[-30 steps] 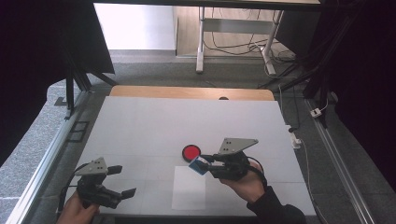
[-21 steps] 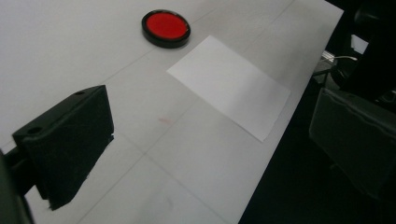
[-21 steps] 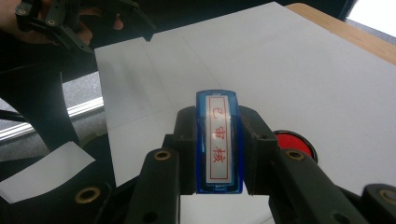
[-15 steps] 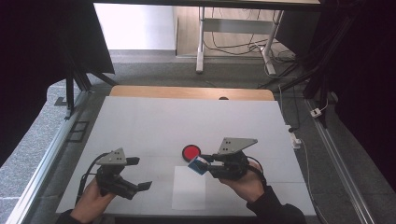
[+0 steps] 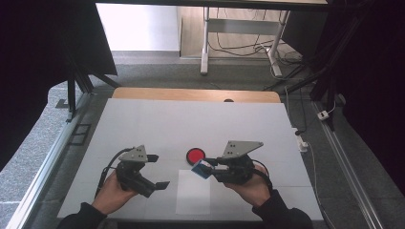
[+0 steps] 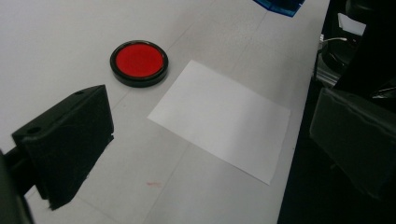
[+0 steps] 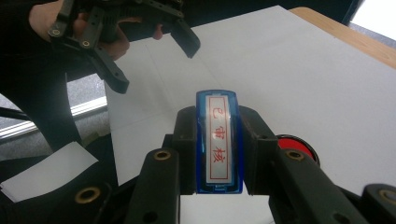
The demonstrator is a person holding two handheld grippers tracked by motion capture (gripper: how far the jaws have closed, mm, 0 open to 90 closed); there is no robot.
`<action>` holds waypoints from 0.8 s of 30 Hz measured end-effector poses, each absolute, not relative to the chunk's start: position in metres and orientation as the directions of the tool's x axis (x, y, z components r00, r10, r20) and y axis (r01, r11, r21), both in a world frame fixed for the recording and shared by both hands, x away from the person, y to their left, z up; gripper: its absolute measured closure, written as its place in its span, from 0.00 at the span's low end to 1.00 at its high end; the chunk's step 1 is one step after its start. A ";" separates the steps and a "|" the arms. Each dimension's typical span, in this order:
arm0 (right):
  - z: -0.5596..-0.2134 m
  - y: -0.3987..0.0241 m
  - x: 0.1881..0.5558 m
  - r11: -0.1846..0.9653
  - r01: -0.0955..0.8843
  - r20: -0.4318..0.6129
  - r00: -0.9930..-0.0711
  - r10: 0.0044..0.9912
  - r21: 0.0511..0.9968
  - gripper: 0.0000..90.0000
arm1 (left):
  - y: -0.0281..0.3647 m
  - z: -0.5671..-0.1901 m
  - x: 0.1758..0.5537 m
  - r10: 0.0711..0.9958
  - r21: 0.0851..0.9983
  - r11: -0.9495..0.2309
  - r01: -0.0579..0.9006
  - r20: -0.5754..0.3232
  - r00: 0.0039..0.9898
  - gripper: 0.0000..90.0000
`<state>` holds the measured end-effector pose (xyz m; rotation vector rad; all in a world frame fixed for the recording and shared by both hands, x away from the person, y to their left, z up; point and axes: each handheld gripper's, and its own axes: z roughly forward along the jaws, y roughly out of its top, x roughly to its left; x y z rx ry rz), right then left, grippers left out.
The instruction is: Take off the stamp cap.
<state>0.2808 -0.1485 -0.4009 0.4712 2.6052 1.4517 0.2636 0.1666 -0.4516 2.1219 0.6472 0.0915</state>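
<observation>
My right gripper (image 5: 206, 169) is shut on a blue stamp (image 5: 201, 168) and holds it above the table, just right of a round red ink pad (image 5: 195, 155). In the right gripper view the stamp (image 7: 218, 140) is clamped between the jaws, its white label with red characters facing the camera, and the ink pad (image 7: 296, 147) lies behind the right jaw. A white sheet of paper (image 5: 193, 195) lies below the stamp near the front edge. My left gripper (image 5: 160, 171) stands open and empty left of the sheet. In the left gripper view, the ink pad (image 6: 138, 62) and the sheet (image 6: 219, 119) lie ahead.
The white table top (image 5: 191, 124) stretches bare toward a wooden strip (image 5: 191, 94) at the far edge. Metal rails (image 5: 47, 167) run along both sides. Table legs and cables (image 5: 248, 43) stand on the floor beyond.
My left gripper has moved right across the table toward the sheet and the ink pad, still open. The right gripper and the stamp have kept still.
</observation>
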 end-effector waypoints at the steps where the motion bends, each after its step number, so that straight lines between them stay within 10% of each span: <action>1: -0.401 -0.148 0.281 0.491 0.210 0.044 -0.944 0.327 0.845 0.79 | 0.165 -0.451 0.265 0.475 0.779 -0.475 0.410 -0.165 0.864 0.00; 24: -0.401 -0.146 0.279 0.509 0.165 0.024 -0.962 0.273 0.845 0.79 | 0.100 -0.451 0.295 0.248 0.790 -0.548 0.275 -0.161 0.955 0.00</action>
